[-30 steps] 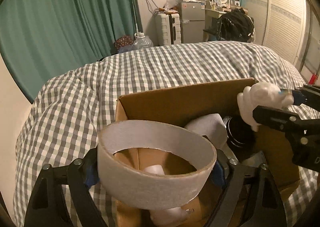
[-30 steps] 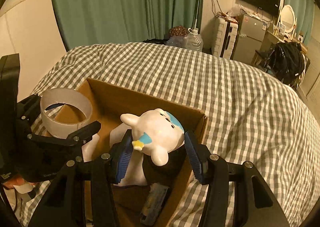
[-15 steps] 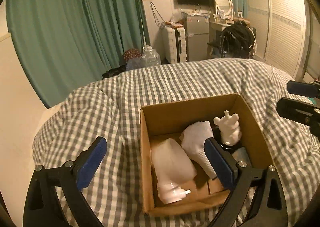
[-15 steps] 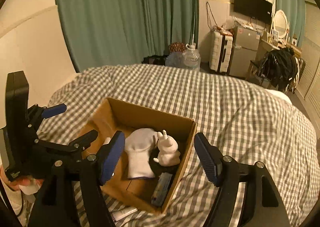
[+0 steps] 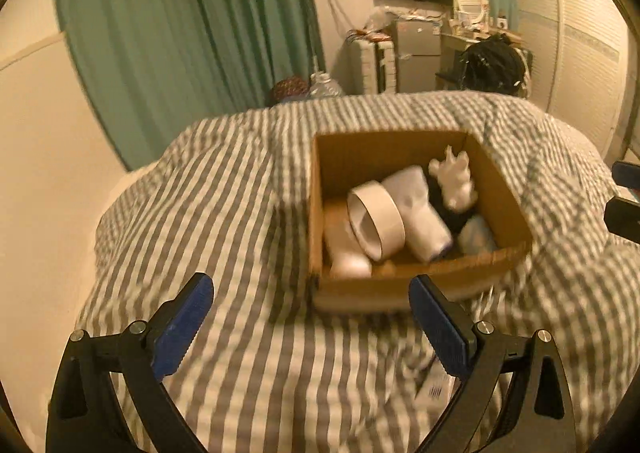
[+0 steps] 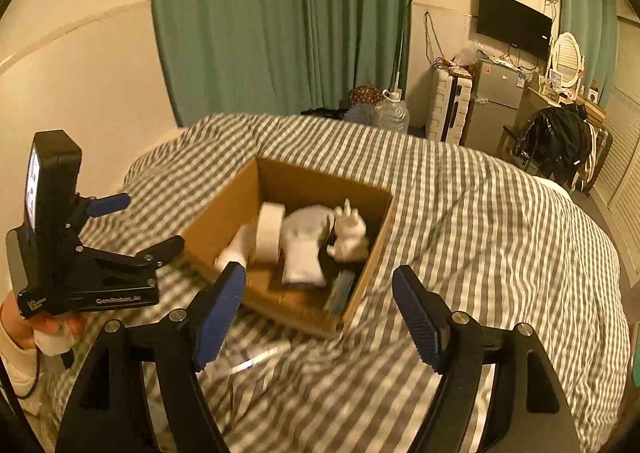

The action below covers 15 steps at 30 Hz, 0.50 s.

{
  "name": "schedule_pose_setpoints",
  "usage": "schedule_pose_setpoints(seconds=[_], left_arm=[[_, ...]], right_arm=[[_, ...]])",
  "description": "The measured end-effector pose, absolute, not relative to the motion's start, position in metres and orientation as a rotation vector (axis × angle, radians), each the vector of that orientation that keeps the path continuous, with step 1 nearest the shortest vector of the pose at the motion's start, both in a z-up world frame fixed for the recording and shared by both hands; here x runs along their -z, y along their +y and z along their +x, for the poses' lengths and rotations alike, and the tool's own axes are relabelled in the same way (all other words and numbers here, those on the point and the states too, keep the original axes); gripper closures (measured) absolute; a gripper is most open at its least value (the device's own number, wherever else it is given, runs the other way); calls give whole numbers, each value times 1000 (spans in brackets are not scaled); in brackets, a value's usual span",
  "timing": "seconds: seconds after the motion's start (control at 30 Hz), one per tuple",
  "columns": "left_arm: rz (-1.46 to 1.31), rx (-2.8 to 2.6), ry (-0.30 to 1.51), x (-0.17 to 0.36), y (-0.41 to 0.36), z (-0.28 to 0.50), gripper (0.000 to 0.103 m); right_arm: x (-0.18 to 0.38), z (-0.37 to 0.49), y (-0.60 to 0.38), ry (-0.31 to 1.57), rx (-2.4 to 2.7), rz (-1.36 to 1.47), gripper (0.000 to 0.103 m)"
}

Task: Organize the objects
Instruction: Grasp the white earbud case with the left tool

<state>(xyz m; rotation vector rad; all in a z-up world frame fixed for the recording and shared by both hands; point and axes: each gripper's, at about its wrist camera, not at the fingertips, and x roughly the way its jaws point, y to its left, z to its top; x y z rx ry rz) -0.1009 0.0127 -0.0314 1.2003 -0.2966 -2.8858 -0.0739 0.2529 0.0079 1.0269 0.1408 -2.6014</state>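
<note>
A cardboard box [image 5: 404, 291] [image 6: 362, 281] sits on a checked bed cover [image 5: 224, 221]. Inside it lie a white tape roll [image 5: 376, 219] [image 6: 270, 233], a white figurine [image 5: 454, 181] [image 6: 350, 237], a white cloth bundle [image 5: 420, 209] [image 6: 304, 249], a pale bottle [image 5: 344, 249] and a dark flat item [image 6: 340, 289]. My left gripper [image 5: 310, 323] is open and empty, held back from the box's near left side; it also shows in the right wrist view [image 6: 132, 225]. My right gripper [image 6: 318, 317] is open and empty, above the box's near edge.
A small packet [image 6: 248, 361] lies on the cover in front of the box. Green curtains [image 6: 280, 21], a water jug [image 6: 392, 113], a suitcase and a small fridge [image 6: 492, 105] stand beyond the bed. A wardrobe [image 5: 588, 53] is at the right.
One second ago the left gripper held the tape roll and the right held the figurine over the box. Both things now lie in the box; both grippers have opened and pulled back.
</note>
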Motion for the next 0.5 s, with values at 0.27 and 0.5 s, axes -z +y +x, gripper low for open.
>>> schedule_pose_setpoints(seconds=[0.27,0.5], left_arm=[[1191,2847,-304,68,5,-31,2],[1359,2859,-255,103,8,11,3]], right_arm=[[46,-31,230,283,2518,1132,28],[102,-8,229,200,2494,1239,28]])
